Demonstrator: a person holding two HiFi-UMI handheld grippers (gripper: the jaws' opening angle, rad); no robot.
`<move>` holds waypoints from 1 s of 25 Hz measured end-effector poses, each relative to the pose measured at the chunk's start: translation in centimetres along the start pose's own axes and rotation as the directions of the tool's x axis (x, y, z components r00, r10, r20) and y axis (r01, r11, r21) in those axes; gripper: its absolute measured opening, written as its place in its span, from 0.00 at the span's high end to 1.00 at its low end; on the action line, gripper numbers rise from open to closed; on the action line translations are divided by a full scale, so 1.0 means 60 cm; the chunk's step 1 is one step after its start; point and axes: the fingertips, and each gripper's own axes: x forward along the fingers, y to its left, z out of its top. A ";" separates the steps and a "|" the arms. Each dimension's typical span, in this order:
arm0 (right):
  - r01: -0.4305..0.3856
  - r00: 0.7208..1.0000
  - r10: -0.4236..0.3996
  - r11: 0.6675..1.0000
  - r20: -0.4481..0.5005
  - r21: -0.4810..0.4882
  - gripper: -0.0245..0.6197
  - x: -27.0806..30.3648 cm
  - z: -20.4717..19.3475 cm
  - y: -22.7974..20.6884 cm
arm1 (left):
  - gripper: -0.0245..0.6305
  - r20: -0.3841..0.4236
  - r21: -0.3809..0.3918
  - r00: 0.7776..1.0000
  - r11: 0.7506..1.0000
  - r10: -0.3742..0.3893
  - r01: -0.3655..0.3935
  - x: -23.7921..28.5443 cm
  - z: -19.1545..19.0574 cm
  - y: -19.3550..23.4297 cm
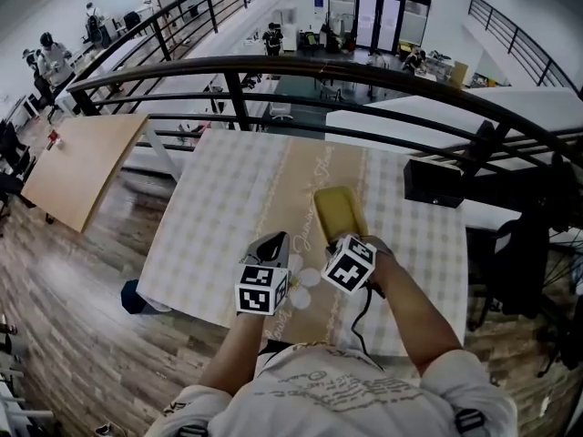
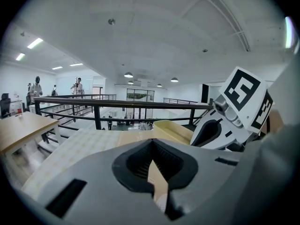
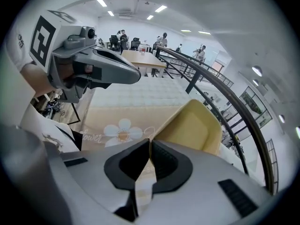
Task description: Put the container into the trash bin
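Note:
A shallow yellow container (image 1: 337, 209) hangs tilted above the checked table (image 1: 228, 208), near its front edge. My right gripper (image 1: 340, 238) is shut on the container's near rim; in the right gripper view the rim (image 3: 194, 125) runs straight into the closed jaws of the right gripper (image 3: 150, 143). My left gripper (image 1: 277, 238) hovers just left of it, jaws together and holding nothing. In the left gripper view its tips (image 2: 152, 142) meet, and the container (image 2: 172, 128) shows just beyond them to the right. I see no trash bin that I can identify.
A black box (image 1: 433, 182) sits on the table's right edge. A dark curved railing (image 1: 301, 69) runs behind the table, with a drop to a lower floor beyond. A wooden table (image 1: 82, 167) stands at left. A dark blue object (image 1: 133, 297) lies on the floor by the table's front left corner.

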 end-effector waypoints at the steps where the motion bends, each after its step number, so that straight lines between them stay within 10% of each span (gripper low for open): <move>1: -0.007 1.000 0.007 1.000 0.009 -0.020 0.94 -0.003 0.008 0.009 | 0.96 0.005 -0.003 1.000 1.000 0.021 -0.021 -0.013 -0.003 0.002; 11: -0.133 0.980 0.170 0.943 0.099 -0.305 0.94 -0.001 0.154 0.148 | 0.96 -0.012 -0.109 0.948 0.942 0.317 -0.316 -0.190 -0.060 0.080; 18: -0.221 0.926 0.351 0.803 0.140 -0.554 0.94 0.030 0.300 0.321 | 0.96 -0.064 -0.203 0.804 0.781 0.592 -0.591 -0.379 -0.120 0.188; 25: -0.239 0.891 0.437 0.683 0.125 -0.690 0.94 0.040 0.384 0.458 | 0.96 -0.066 -0.273 0.685 0.647 0.726 -0.712 -0.516 -0.168 0.246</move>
